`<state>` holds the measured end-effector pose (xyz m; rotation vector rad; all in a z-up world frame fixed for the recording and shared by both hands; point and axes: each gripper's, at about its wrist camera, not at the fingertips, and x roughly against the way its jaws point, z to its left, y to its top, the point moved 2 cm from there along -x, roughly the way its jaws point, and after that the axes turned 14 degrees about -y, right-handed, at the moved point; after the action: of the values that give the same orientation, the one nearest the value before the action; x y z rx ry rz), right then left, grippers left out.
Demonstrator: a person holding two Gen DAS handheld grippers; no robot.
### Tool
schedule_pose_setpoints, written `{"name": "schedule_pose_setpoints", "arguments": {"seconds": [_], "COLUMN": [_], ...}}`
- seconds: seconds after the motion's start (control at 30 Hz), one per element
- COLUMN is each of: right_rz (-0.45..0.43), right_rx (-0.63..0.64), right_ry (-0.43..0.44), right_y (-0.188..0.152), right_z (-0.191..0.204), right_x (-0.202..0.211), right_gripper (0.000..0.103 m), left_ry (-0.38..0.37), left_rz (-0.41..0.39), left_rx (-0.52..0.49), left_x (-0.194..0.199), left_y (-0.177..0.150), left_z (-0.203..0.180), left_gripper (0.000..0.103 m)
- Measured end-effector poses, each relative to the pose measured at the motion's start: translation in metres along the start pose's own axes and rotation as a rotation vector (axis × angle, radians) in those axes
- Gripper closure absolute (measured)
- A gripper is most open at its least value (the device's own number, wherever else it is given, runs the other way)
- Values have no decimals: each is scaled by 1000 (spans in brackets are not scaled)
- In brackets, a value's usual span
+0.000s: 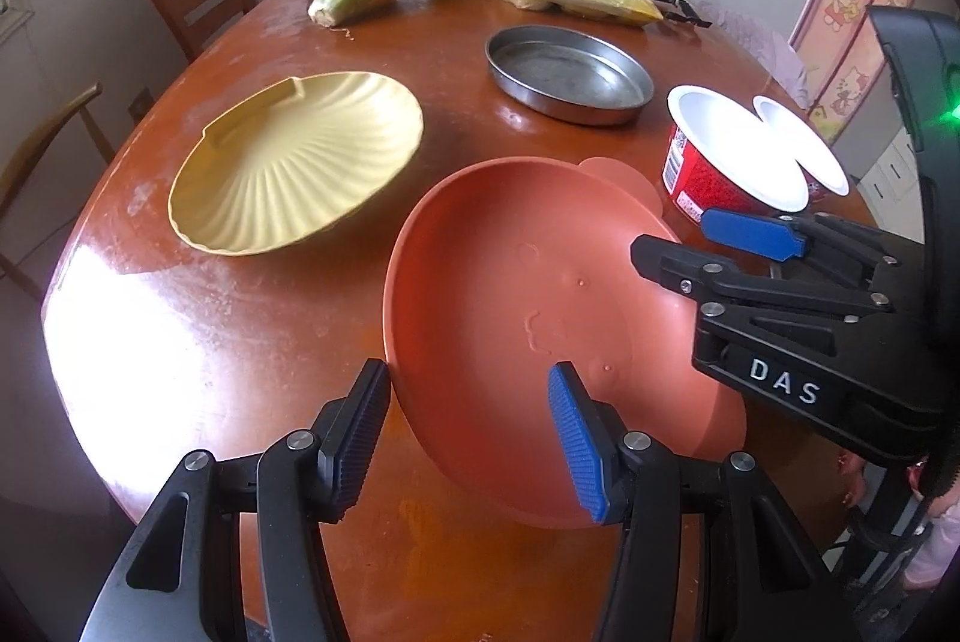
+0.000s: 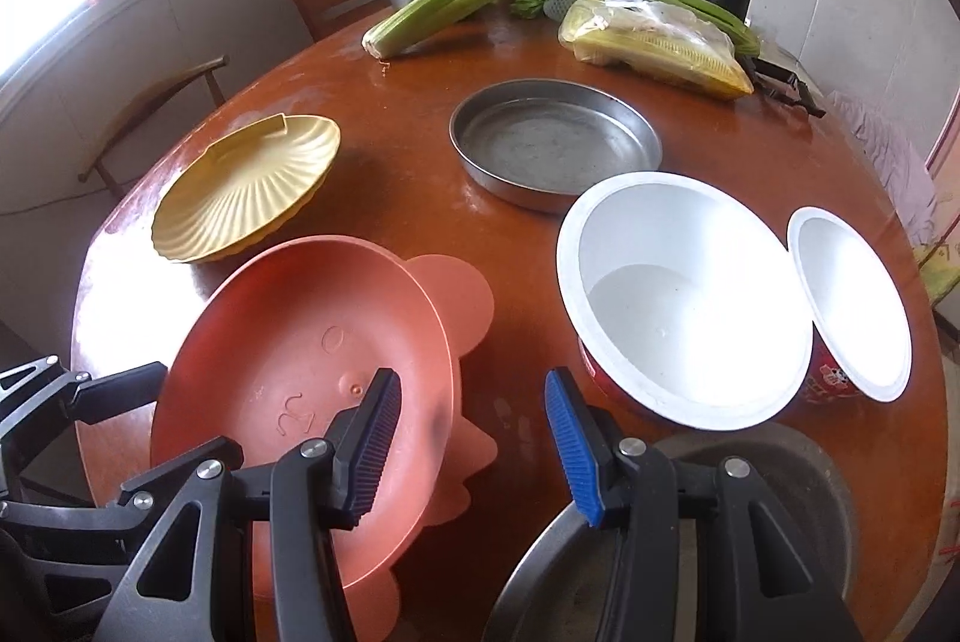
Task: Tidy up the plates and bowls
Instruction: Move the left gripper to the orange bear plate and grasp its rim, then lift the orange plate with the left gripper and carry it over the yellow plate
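— Orange plastic, light and stiff by the look of it: the plate is tilted near the front edge of the table, its left rim taken between the pads of the left gripper.

— Is it clamped?

— Contact cannot be confirmed. The right gripper is set across the opposite rim, jaws apart, nothing visibly pressed.

— Slippery?

— Droplets are seen on the glossy surface, so slipping is likely. A thin rim is best pinched squarely. The yellow shell dish and white bowl are left untouched.
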<state>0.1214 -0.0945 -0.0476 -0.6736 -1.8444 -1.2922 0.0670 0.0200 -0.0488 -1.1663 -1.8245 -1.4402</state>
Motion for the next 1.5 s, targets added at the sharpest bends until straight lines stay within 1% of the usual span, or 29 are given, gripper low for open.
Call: {"name": "schedule_pose_setpoints", "arguments": {"seconds": [0.17,0.3,0.43,0.6,0.7,0.8,0.93,0.97,1.03,1.07,1.1,1.17,1.2,1.33,1.5], "right_rz": [-16,-15,-9,-19,-22,-23,-17,-18,-18,-17,-17,-15,-12,-10,-5], "right_rx": [-18,-8,2,52,80,92,89,91,90,84,81,78,72,55,28], "right_ry": [4,14,35,26,14,31,29,27,36,45,50,64,78,86,114], "right_y": [0,1,2,7,7,4,1,0,-1,-2,-3,-5,-6,-11,-13], "right_z": [-9,-11,-7,6,13,20,23,24,25,26,26,28,29,29,28], "right_x": [4,4,1,-2,-5,-6,-7,-7,-5,-3,-3,-1,1,6,12], "right_gripper": [53,53,53,53,56,59,61,61,61,61,61,61,61,61,61], "left_ry": [12,5,6,23,15,4,25,28,36,32,28,18,20,-1,-5], "left_rz": [-7,-13,-6,-12,-5,10,-1,-2,-7,-12,-14,-16,-18,-23,-32], "left_rx": [14,32,43,63,76,92,80,79,76,80,82,87,90,108,103], "left_x": [2,4,2,1,-1,-7,-7,-7,-6,-6,-5,-5,-4,-3,2], "left_y": [2,2,1,-1,-5,-8,-8,-9,-9,-9,-9,-8,-8,-6,-2], "left_z": [3,7,10,16,18,19,19,19,19,19,20,21,22,26,27], "left_gripper": [47,47,47,47,47,47,47,48,54,61,64,68,68,68,68]}}
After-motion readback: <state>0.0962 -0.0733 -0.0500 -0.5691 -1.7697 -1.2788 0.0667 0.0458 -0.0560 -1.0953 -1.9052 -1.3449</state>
